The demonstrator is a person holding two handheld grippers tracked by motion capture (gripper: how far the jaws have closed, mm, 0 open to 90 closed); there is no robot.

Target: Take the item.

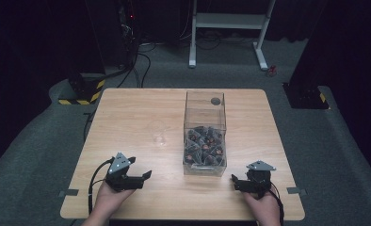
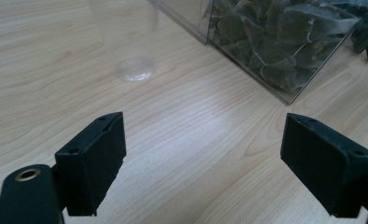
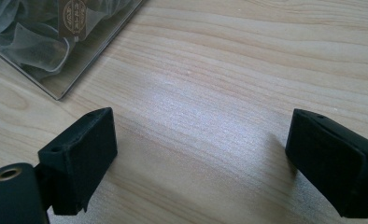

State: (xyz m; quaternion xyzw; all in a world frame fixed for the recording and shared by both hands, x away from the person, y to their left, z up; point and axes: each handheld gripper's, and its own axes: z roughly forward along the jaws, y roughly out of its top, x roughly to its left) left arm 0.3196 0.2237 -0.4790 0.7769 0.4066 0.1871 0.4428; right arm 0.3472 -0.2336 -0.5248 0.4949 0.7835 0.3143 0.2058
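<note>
**Both tongs empty, cup and tea-bag box ahead**

Your left tongs (image 1: 143,177) sit near the front left of the table (image 1: 127,108), spread wide with nothing between the pads. Your right tongs (image 1: 234,181) rest at the front right, likewise spread and empty, just beside the near corner of the clear box (image 1: 205,134). The box stands right of the table's middle, its lower part full of tea bags (image 1: 204,146). A clear plastic cup (image 1: 160,133) stands just left of it, apart from the box; in the left gripper view it rises ahead of the pads (image 2: 135,42).

You seem to be at the approach, before any grasp. Next, I judge, you need one tongs lowered through the open top onto a single bag. The cup looks light, so it may tip if nudged.
</note>
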